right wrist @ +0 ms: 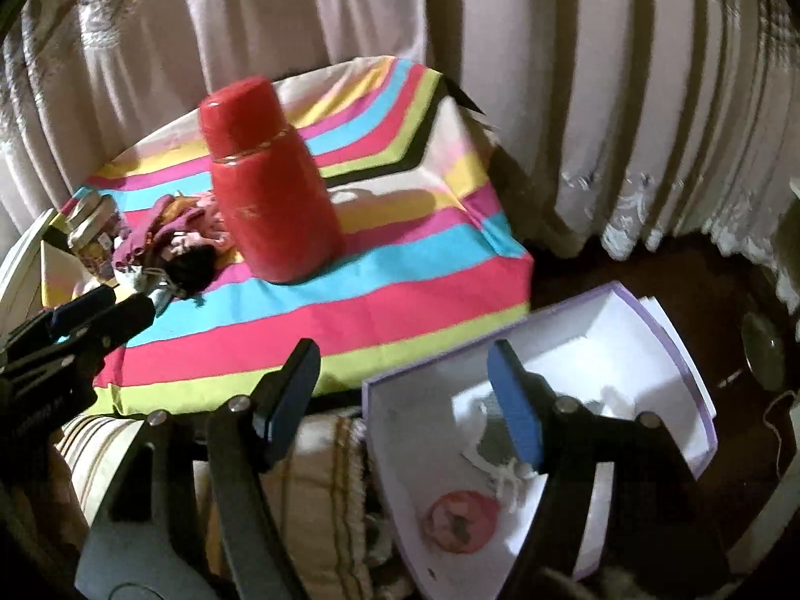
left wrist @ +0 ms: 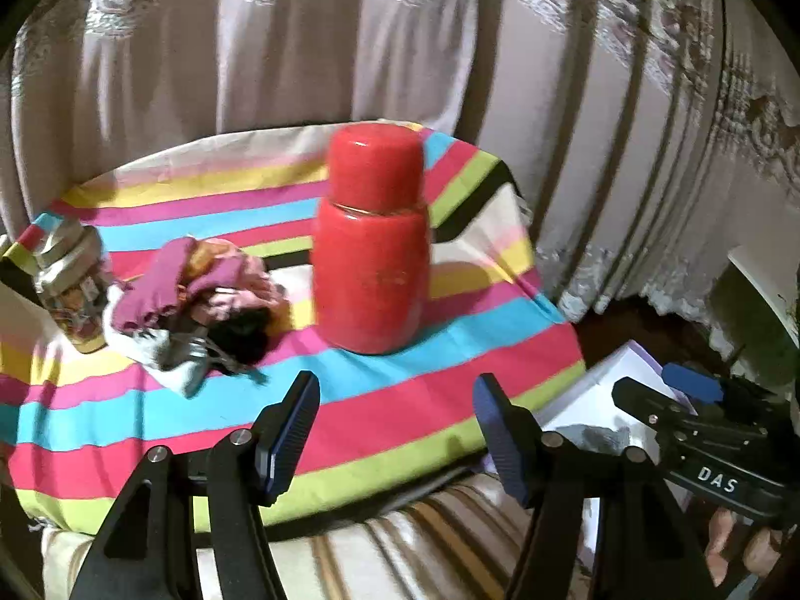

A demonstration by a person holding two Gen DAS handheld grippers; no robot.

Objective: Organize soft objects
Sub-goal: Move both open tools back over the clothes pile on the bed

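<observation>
A heap of soft things [left wrist: 200, 295], magenta cloth, white cloth and something dark and hairy, lies on the striped tablecloth [left wrist: 400, 400] left of a red flask [left wrist: 372, 250]. My left gripper [left wrist: 395, 385] hovers open over the cloth's near edge with nothing between its fingers. My right gripper [right wrist: 404, 352] is open and empty above a white box with a purple rim [right wrist: 665, 350]. Inside the box lie a grey-white soft item [right wrist: 487, 437] and a round pink one [right wrist: 460, 515]. The heap [right wrist: 175, 240] also shows in the right wrist view, close to the left gripper [right wrist: 120, 302].
A jar with a patterned label [left wrist: 70, 275] stands at the table's far left. Pale curtains [left wrist: 300, 60] hang behind the table. A striped cushion [left wrist: 425, 540] lies below the table's front edge. The right gripper [left wrist: 645, 380] reaches in over the box at the right, with dark floor beyond.
</observation>
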